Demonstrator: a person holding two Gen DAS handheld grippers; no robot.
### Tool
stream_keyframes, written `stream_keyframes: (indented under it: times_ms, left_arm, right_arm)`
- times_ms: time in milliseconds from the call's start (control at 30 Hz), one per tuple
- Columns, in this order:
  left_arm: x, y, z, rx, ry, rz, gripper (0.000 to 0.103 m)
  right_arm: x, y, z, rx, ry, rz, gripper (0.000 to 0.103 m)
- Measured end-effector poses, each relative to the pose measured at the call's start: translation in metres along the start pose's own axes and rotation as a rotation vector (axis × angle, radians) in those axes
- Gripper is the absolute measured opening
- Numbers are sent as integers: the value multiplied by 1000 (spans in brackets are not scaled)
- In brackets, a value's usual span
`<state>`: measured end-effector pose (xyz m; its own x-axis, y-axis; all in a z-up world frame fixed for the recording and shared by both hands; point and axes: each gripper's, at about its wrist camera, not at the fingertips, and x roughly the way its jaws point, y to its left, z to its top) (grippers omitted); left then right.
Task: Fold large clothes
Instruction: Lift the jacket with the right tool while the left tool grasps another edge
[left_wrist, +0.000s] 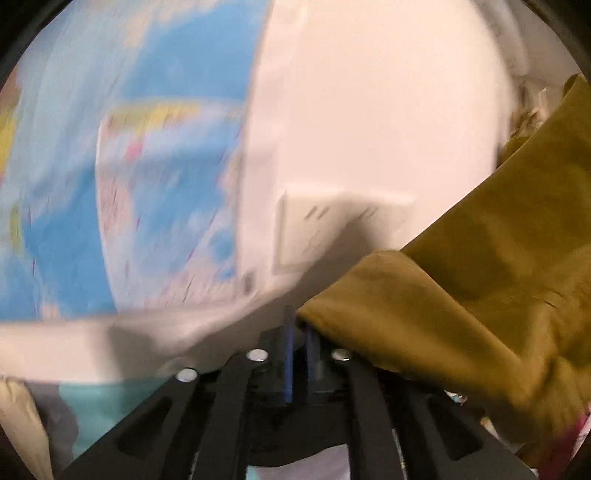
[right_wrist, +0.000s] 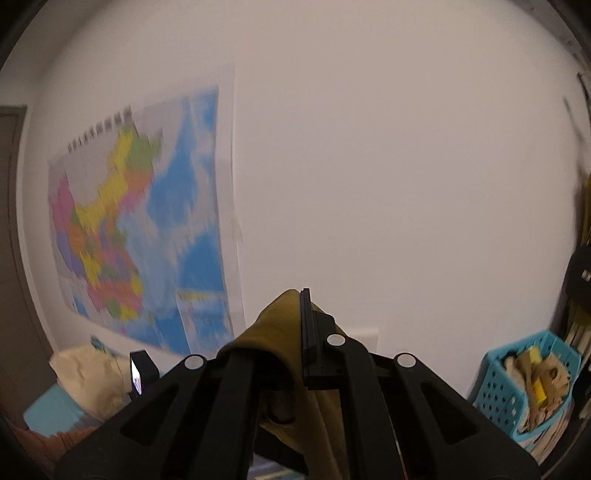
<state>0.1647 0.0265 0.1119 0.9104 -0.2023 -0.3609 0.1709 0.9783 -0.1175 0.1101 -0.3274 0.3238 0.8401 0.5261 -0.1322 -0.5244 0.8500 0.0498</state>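
Observation:
An olive-yellow garment (left_wrist: 480, 295) hangs across the right side of the left wrist view. One edge of it runs down into the narrow gap between the blue pads (left_wrist: 289, 354) of my left gripper (left_wrist: 300, 325), which is shut on that edge. In the right wrist view, another part of the same olive garment (right_wrist: 273, 332) is pinched at the tips of my right gripper (right_wrist: 300, 295). There the cloth drapes over the left finger and falls down between the arms. Both grippers are raised and face the wall. The rest of the garment is out of sight.
A white wall (right_wrist: 388, 166) with a coloured map poster (right_wrist: 140, 229) fills both views, and a white socket plate (left_wrist: 332, 229) sits low on it. A blue perforated basket (right_wrist: 528, 384) of cloth stands at the right. A cream bundle (right_wrist: 92, 373) and a dark door (right_wrist: 11, 221) are at the left.

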Motion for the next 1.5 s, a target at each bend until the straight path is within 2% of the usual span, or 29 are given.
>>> stream_keyframes:
  times_ms: [67, 100, 133, 167, 233, 333, 400, 433, 467, 500, 533, 600, 667, 733, 833, 933, 1000, 1100, 1233, 1333, 1433, 1500]
  left_arm:
    - [-14, -16, -1, 59, -50, -13, 76]
    - [-18, -23, -8, 83, -70, -34, 83]
    - [-19, -34, -19, 118, -73, -95, 85]
    - [-14, -44, -23, 145, -58, -120, 85]
    - [-1, -75, -44, 218, -18, -143, 87]
    - [23, -116, -64, 309, 0, -131, 87]
    - [27, -142, -74, 350, -22, -108, 82]
    - [28, -152, -75, 361, -29, -99, 56]
    - [29, -157, -75, 354, -10, -96, 12]
    - [37, -155, -69, 316, 33, -116, 0]
    - [32, -147, -66, 277, 42, -129, 0]
    - [15, -132, -46, 204, -30, -101, 0]
    - [-6, -114, -22, 131, -49, -152, 0]
    - [-32, -104, 0, 99, -93, -165, 0]
    - [-96, -85, 41, 72, -226, -108, 0]
    - [-154, -63, 67, 57, -321, -81, 0]
    - [-213, -56, 80, 80, -385, -35, 0]
    - [-287, -54, 83, 119, -432, 32, 0]
    - [-373, -61, 70, 186, -460, 199, 0]
    - [-423, -50, 64, 163, -462, 268, 0]
    - [-470, -42, 55, 147, -452, 381, 0]
    - [-478, -35, 53, 143, -431, 461, 0]
  right_arm:
    - [-19, 4, 13, -18, -24, -22, 1]
    - [-25, 6, 16, -24, -28, -26, 1]
    - [-33, 7, 20, -26, -35, -29, 1]
    - [-41, 8, 22, -28, -42, -31, 1]
    - [-54, 8, 25, -28, -53, -33, 1]
    - [-70, 7, 24, -24, -52, -38, 1]
    - [-80, 2, 21, -14, -46, -39, 1]
    - [-85, 1, 20, -11, -44, -44, 1]
    - [-89, -1, 18, -10, -44, -50, 1]
    - [-97, -3, 16, -7, -43, -52, 1]
    - [-104, -5, 15, 0, -43, -52, 1]
    - [-122, -7, 13, -4, -50, -56, 1]
    - [-141, -7, 14, -1, -72, -58, 1]
    - [-163, -5, 15, 11, -107, -44, 1]
    - [-199, 7, 19, -36, -156, -65, 1]
    - [-239, 9, 21, -29, -198, -80, 1]
    - [-259, 8, 18, -8, -205, -79, 1]
    - [-274, 13, 6, 4, -200, -21, 1]
    - [-280, 23, -11, 39, -169, 98, 1]
    - [-284, 41, -18, 17, -162, 208, 1]
    - [-280, 64, -21, -29, -171, 303, 1]
    - [-260, 72, -21, -34, -146, 331, 2]
